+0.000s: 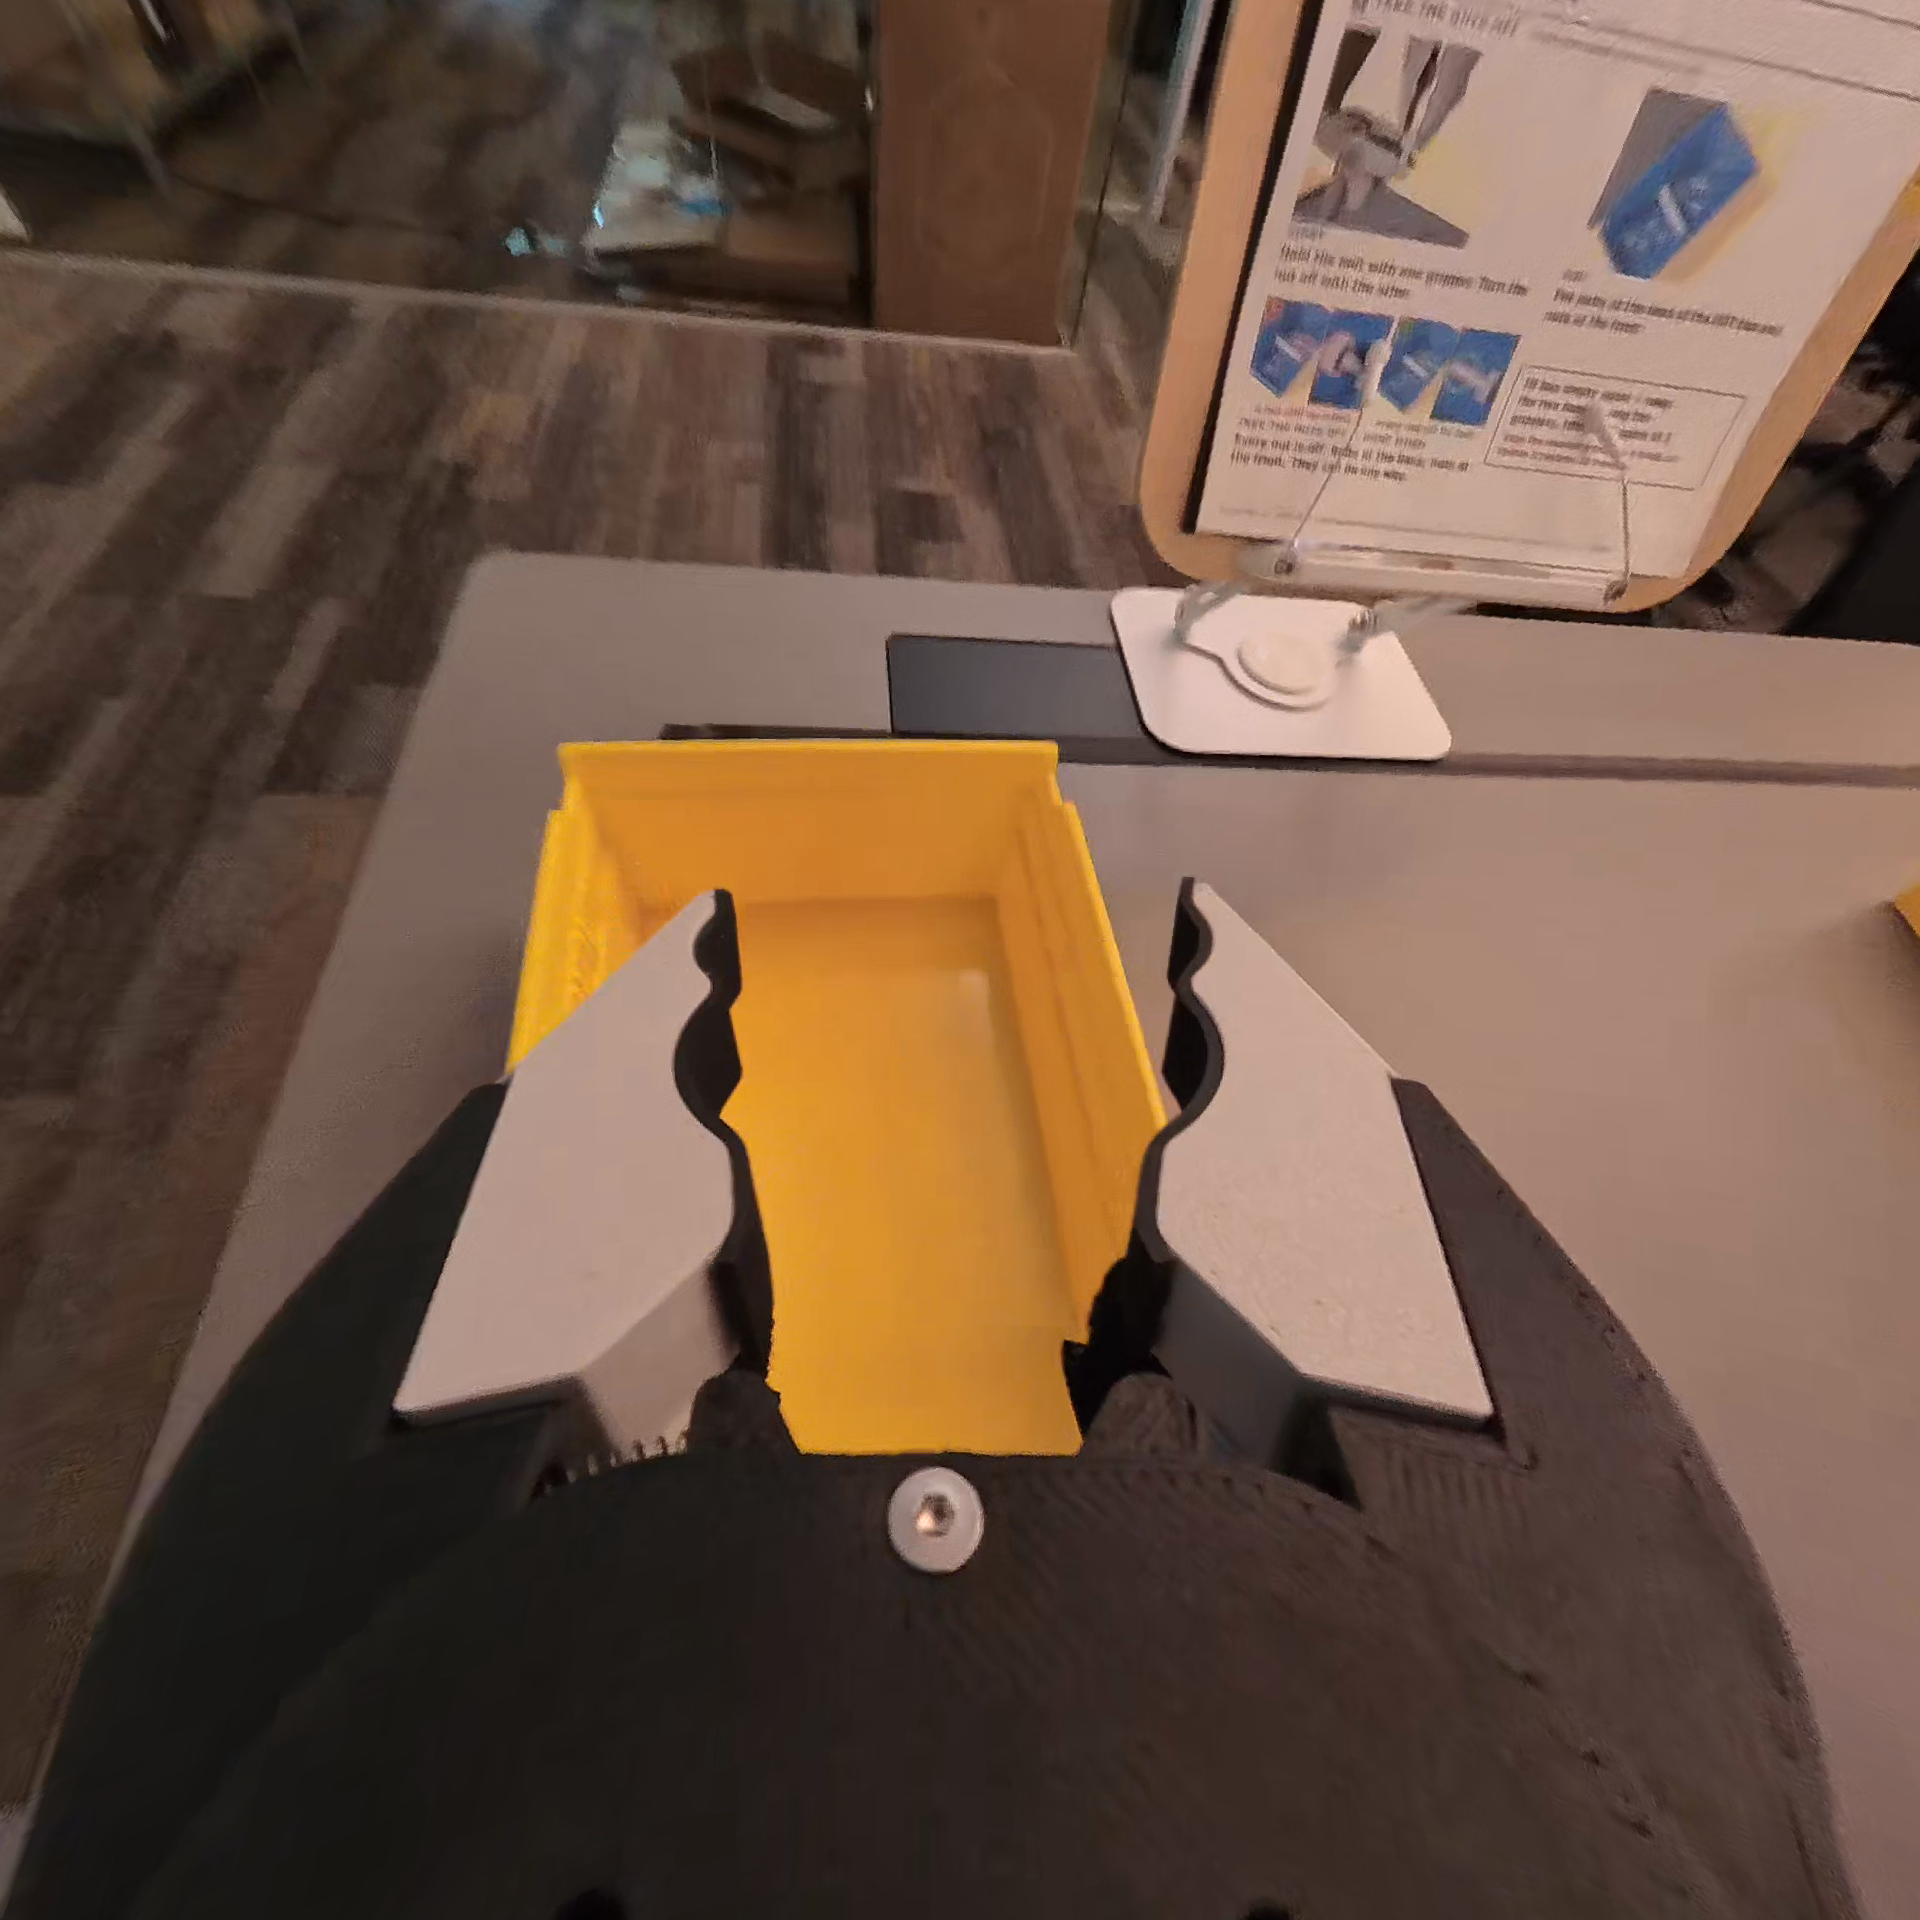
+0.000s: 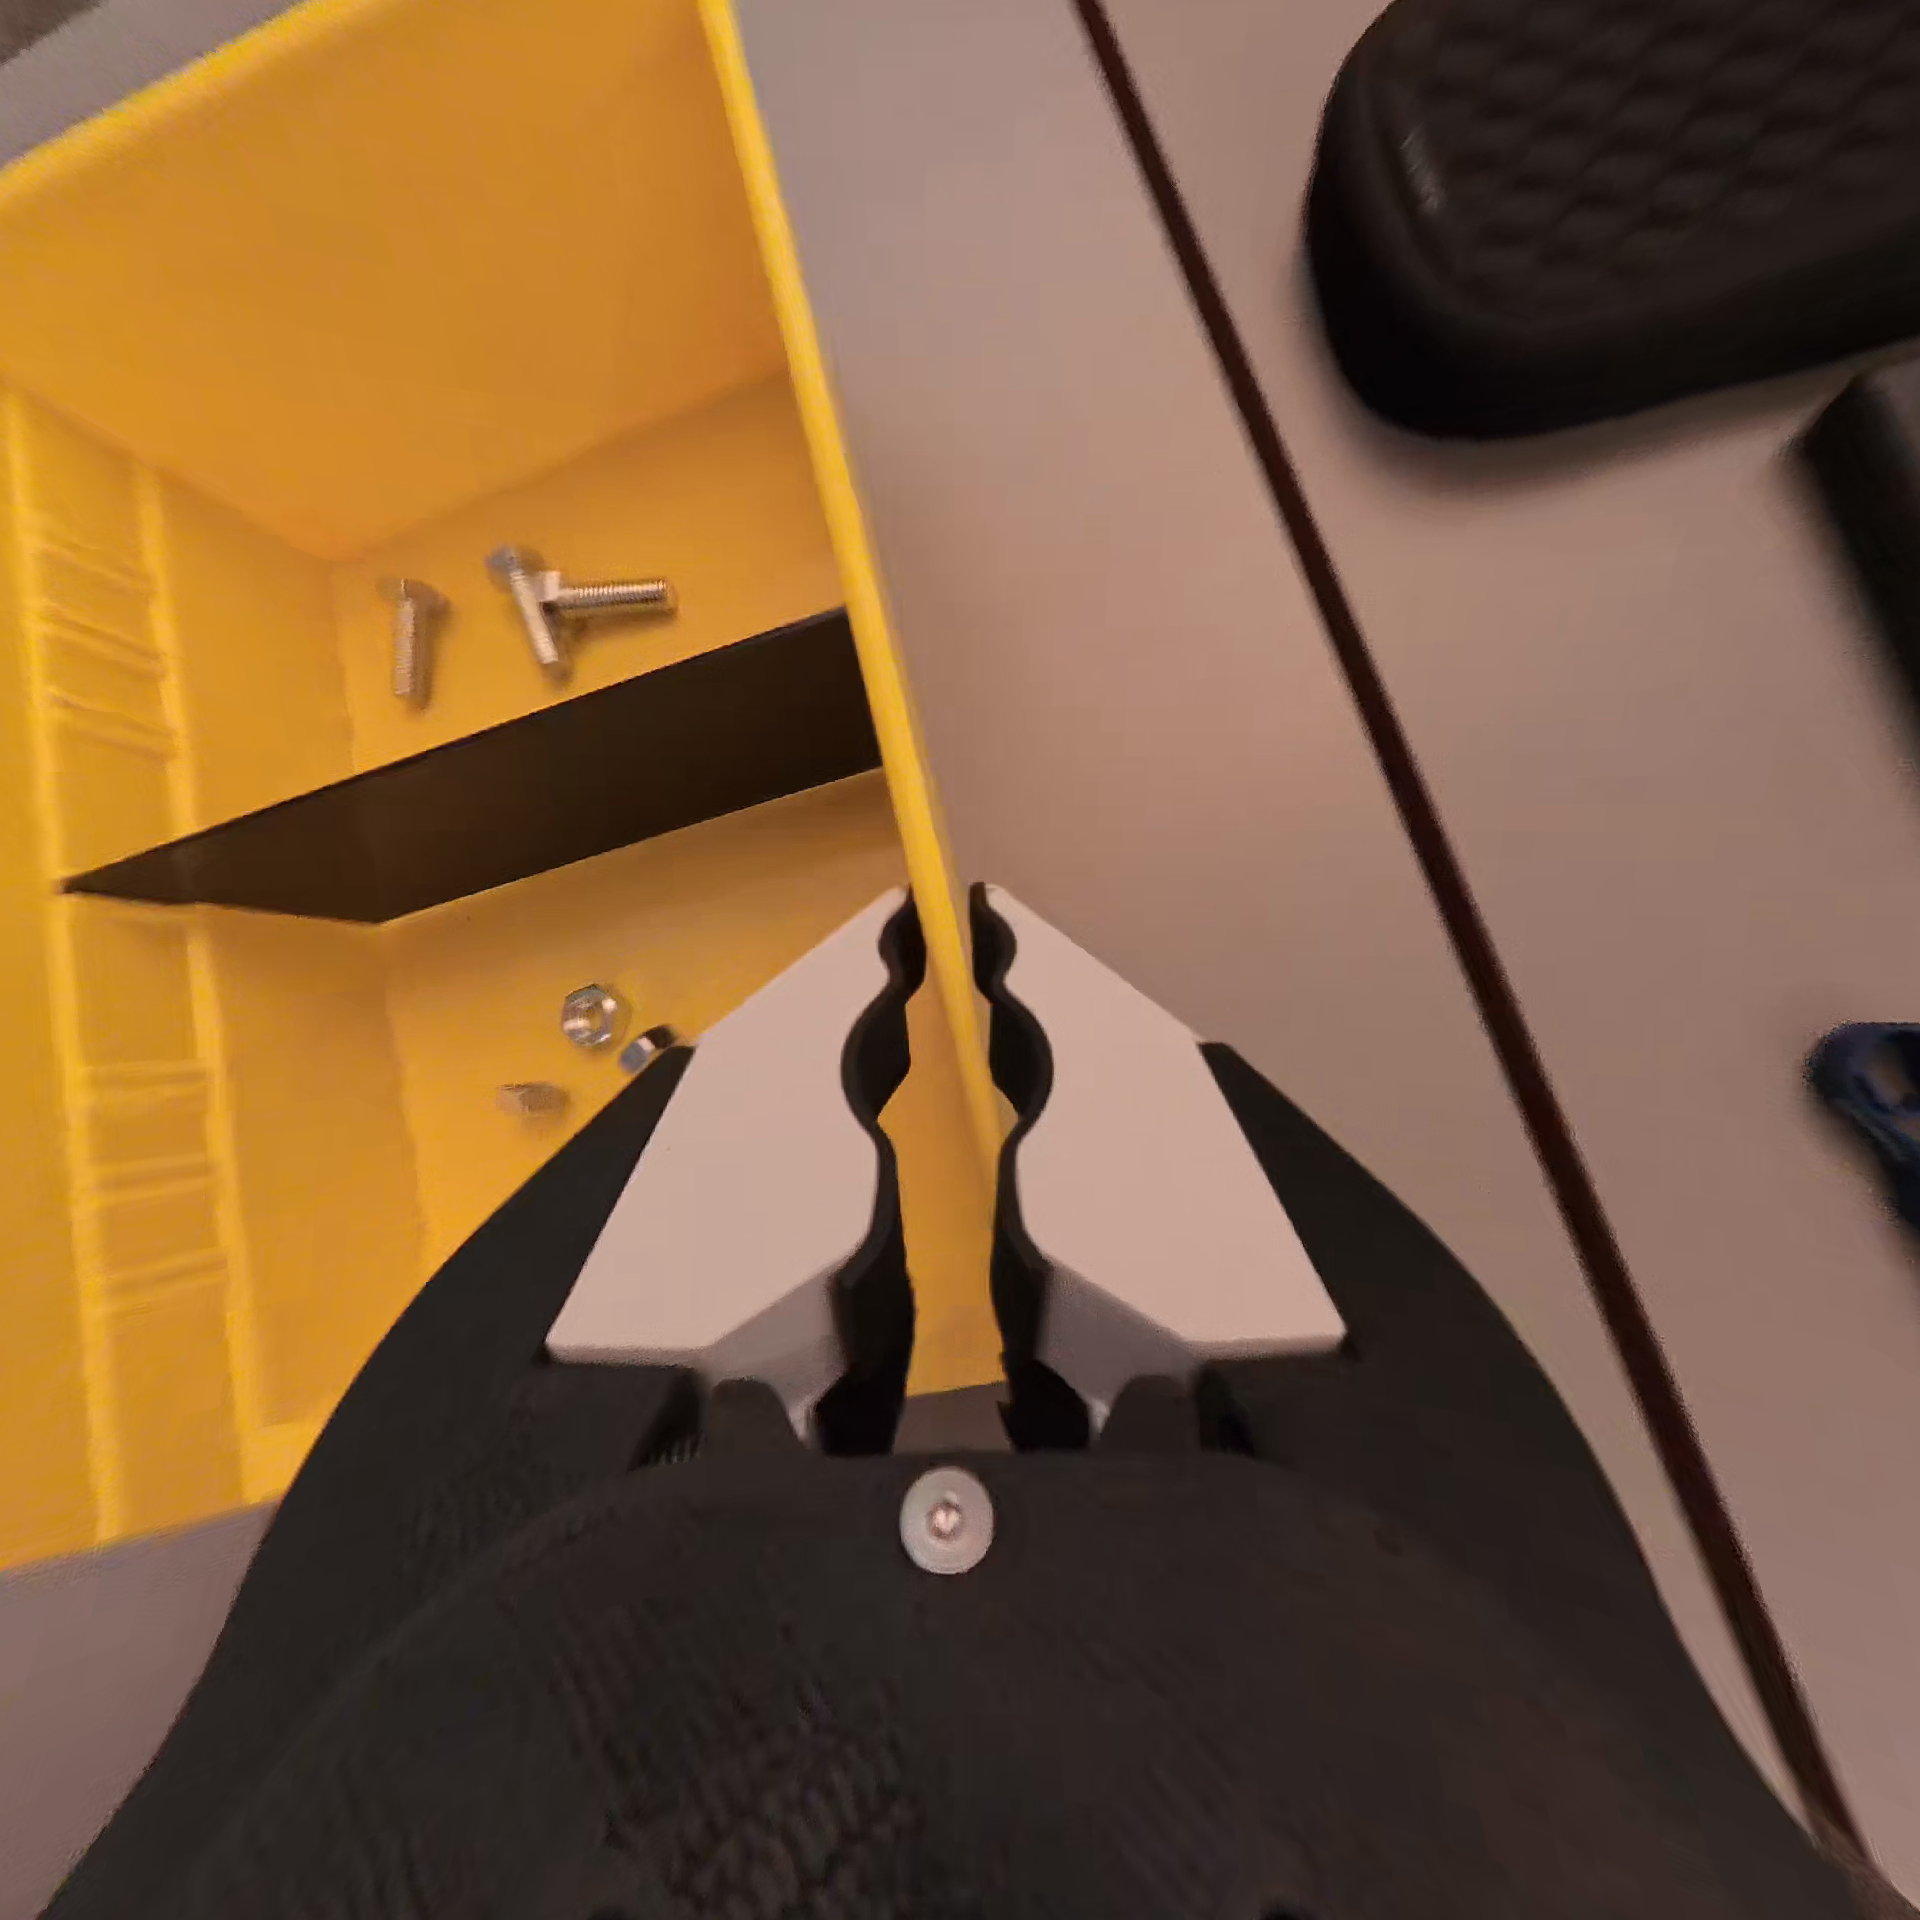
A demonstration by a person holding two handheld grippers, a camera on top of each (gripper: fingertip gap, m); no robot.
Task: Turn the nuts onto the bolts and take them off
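Note:
In the right wrist view a yellow bin (image 2: pixel 312 260) has a black divider (image 2: pixel 499 800). Three silver bolts (image 2: pixel 525 613) lie loose in the far compartment and three silver nuts (image 2: pixel 592 1013) in the near one. My right gripper (image 2: pixel 940 896) is shut on the bin's thin right wall, one finger inside and one outside. In the left wrist view my left gripper (image 1: pixel 954 902) is open and empty. It hovers over a second yellow bin (image 1: pixel 810 821), which looks empty where I can see it.
A grey table (image 1: pixel 1558 1039) holds an instruction sheet on a stand (image 1: pixel 1455 260) with a white base (image 1: pixel 1278 675) at the back right. The table's left edge drops to wood flooring. Black padded objects (image 2: pixel 1610 208) and a blue object (image 2: pixel 1870 1081) lie right of the divided bin. Tip to tip, the grippers are about 85 centimeters apart. My right tips are roughly 20 centimeters from the blue object (image 2: pixel 1870 1081).

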